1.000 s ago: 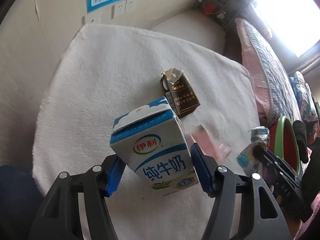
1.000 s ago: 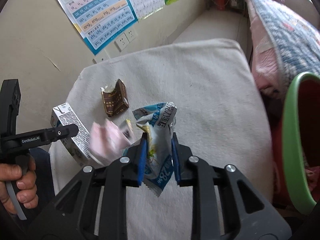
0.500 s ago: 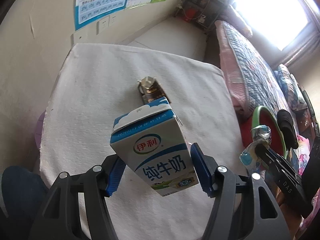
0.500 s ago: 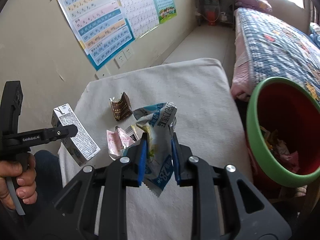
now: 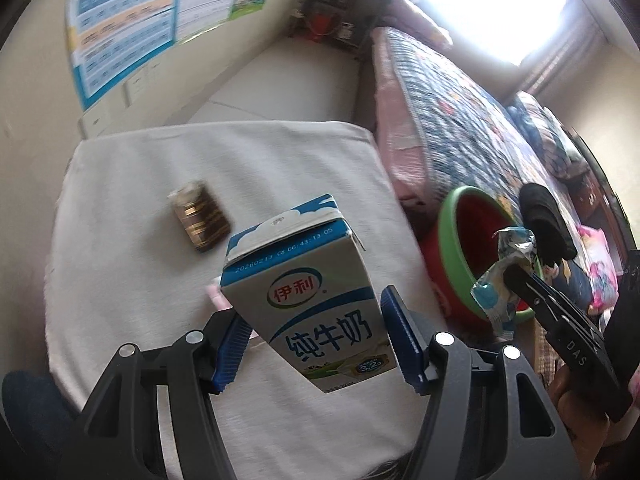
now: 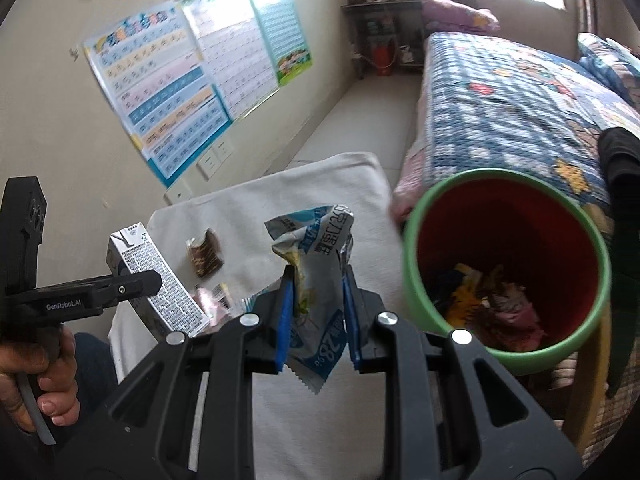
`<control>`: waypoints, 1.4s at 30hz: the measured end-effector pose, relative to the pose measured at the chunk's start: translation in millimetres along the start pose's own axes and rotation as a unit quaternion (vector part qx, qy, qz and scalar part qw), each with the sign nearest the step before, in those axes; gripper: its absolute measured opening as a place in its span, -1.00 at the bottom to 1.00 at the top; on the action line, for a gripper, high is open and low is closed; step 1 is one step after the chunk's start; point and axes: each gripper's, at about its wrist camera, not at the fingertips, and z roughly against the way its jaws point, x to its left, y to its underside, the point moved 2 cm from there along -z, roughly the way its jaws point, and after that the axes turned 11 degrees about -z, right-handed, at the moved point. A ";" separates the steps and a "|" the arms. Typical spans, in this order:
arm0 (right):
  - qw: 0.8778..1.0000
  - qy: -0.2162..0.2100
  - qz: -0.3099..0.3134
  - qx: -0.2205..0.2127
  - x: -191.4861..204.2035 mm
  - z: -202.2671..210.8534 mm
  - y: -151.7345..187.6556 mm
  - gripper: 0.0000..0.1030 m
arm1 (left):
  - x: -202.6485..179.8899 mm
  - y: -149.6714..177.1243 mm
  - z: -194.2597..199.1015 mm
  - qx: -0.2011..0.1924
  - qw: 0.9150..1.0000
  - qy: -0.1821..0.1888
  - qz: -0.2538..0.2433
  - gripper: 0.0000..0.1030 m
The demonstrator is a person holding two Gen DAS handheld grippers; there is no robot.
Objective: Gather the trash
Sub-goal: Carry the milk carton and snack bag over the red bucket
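Two pieces of rubbish are lifted and two more wait on the table: the left gripper [image 5: 312, 340] has its blue ribbed pads clamped on the sides of a milk carton [image 5: 308, 292], held above the white cloth-covered table [image 5: 120, 280], while the right gripper [image 6: 316, 320] is closed on a crumpled snack wrapper [image 6: 316, 264], carried just beside the green rim of the trash bin [image 6: 412, 280], which stands off the table's edge near the bed [image 6: 520, 100]; the bin already holds a heap of mixed wrappers at its bottom, so part of the collecting looks done, but neither held item has been dropped yet; left on the cloth are a brown cigarette pack [image 5: 202, 216], torn open at the top and blurred in the left wrist view, and a small pink wrapper [image 6: 208, 300] showing behind the carton in the right wrist view; judging by this, the job is somewhere past its middle, with two drops and at least two more pickups to go; the carton is a rigid, glossy printed paperboard box, tilted in the grip, its folded top intact; the wrapper is thin, creased foil-like film with a serrated lower edge, blue and white, likely to flutter on release; the bin is smooth plastic, red inside; the cloth is soft and fuzzy.
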 end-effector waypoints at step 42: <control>0.988 0.091 -0.118 -0.046 -190.4 21.1 -50.0 0.11 | -215.0 -102.5 -100.6 0.022 0.984 0.108 -0.137 0.46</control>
